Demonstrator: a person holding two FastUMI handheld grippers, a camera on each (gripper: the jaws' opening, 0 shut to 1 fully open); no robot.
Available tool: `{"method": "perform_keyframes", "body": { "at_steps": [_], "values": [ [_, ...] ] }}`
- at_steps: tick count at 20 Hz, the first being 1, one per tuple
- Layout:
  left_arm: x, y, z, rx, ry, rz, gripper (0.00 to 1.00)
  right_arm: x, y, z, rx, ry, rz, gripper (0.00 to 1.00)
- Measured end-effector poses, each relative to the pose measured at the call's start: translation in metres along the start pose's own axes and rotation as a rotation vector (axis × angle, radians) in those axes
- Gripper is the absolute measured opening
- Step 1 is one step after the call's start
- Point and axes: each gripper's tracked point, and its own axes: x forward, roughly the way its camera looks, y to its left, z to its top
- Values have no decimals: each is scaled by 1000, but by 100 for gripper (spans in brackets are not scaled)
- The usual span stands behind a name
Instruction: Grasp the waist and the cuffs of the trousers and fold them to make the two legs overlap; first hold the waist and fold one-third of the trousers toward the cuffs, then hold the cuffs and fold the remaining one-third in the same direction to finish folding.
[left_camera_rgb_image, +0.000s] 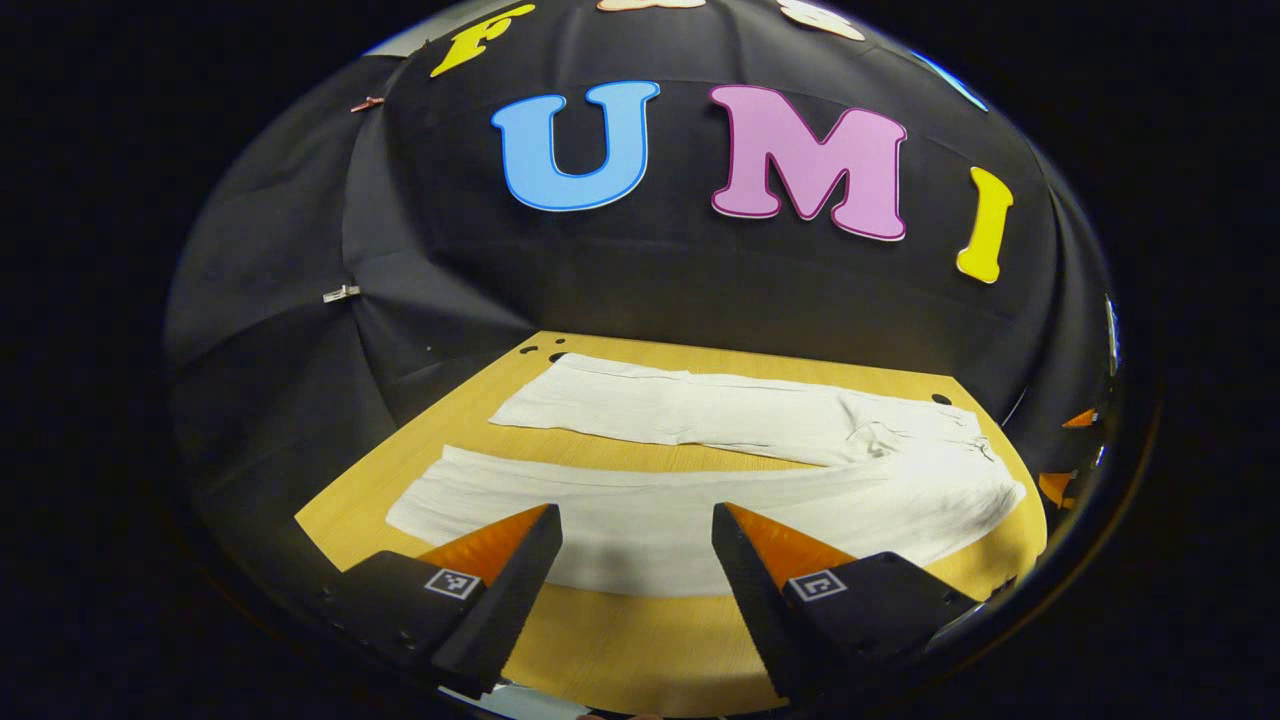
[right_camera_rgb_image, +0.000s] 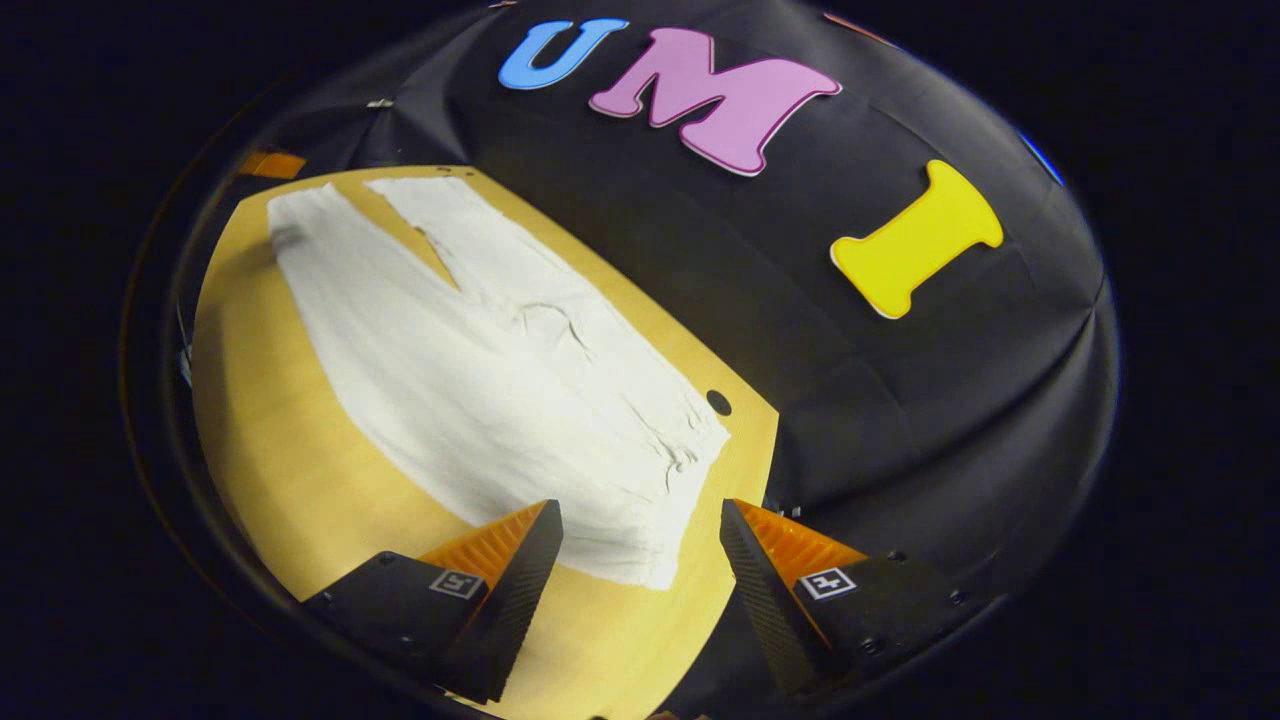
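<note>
Left gripper view first: the left gripper (left_camera_rgb_image: 637, 545) hangs above the table (left_camera_rgb_image: 620, 640) with its fingers spread wide and nothing between them. Ahead lie the white trousers (left_camera_rgb_image: 700, 470), flat on the wood and fully spread out. The two legs run off to the left side by side, with a wedge of bare table showing between them, so they do not overlap. The near leg (left_camera_rgb_image: 560, 500) stretches across just beyond the fingertips, the far leg (left_camera_rgb_image: 640, 405) sits behind it, and the waist (left_camera_rgb_image: 960, 450) is off at the right end, a little rumpled around the crotch seam. The near leg's cuff (left_camera_rgb_image: 420, 495) lies at the left, flat and untouched.

Over to the right gripper view: the right gripper (right_camera_rgb_image: 640, 545) is also gaping, jaws apart, holding nothing. It hovers near the waist end, and the waistband edge (right_camera_rgb_image: 690, 500) sits right between and ahead of the fingers. From here the legs stretch away toward the upper left, still split in a V.

So where are we? By my reading, at the very start. No fold shows: the leg-over-leg fold is undone, and both thirds are still to come. The grippers look lined up for the opening grab, right at the waist, left along the near leg, though the left would seem to need to travel toward the cuff.
</note>
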Motion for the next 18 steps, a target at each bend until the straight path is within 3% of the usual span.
{"method": "perform_keyframes", "body": {
  "at_steps": [9, 14, 18],
  "values": [
    [8, -3, -11, 26, 49, 20, 96, 49, -6, -89, -253, 147, 46, 98],
    [8, 14, -14, 15, 69, 67, 98, 74, 11, -92, -424, 138, 93, 98],
    [-1, 24, -19, 34, 81, 96, 98, 92, 12, -83, -539, 120, 55, 93]
  ]
}}
